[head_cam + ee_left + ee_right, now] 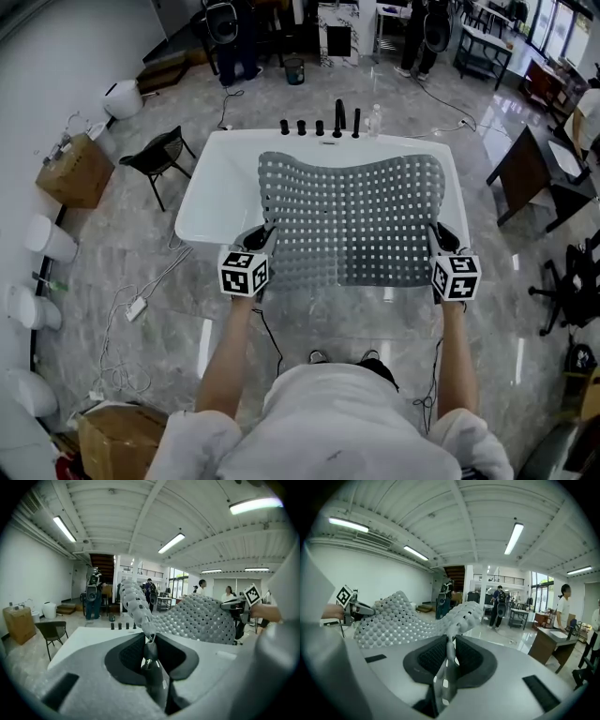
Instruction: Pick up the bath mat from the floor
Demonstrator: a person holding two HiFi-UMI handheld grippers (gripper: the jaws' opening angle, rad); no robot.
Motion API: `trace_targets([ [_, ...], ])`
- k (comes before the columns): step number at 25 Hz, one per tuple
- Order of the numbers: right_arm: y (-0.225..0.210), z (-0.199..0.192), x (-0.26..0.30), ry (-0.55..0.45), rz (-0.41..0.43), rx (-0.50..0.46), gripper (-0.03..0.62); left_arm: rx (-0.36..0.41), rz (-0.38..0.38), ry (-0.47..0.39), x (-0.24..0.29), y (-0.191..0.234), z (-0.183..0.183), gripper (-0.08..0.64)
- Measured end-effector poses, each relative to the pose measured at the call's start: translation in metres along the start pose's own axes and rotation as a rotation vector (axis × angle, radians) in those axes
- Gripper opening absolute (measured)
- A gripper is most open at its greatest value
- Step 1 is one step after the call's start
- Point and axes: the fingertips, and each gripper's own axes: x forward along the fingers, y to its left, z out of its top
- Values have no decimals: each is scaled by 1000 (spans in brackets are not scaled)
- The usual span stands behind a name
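The left gripper (pixel 261 240) and right gripper (pixel 441 242) pinch the bath mat (pixel 361 216) above the bathtub (pixel 208 192); its thin corners (floppy) may slip out.

Location type: large open test hall or lab, not a home. Indicators: ribbed industrial ceiling with tube lights (pixel 171 543); polished stone-pattern floor (pixel 122 253); freestanding white bathtub (pixel 208 187) set mid-floor as a mock-up; white sanitary units (pixel 47 239) along the left wall; cardboard box (pixel 75 171), folding chair (pixel 159 159) and loose cables (pixel 141 300) at left; desks (pixel 525 169) at right; staircase (pixel 101 562) and standing people (pixel 417 33) at the far end.
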Motion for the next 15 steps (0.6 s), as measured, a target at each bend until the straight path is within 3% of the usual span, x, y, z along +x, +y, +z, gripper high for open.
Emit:
trace_targets([
  [8, -15, 100, -32, -252, -18, -19, 57, 77, 101, -260, -40, 30, 109, 69],
  [15, -32, 157, -65, -421, -40, 6, 57, 121, 151, -446, -85, 46, 183, 69],
])
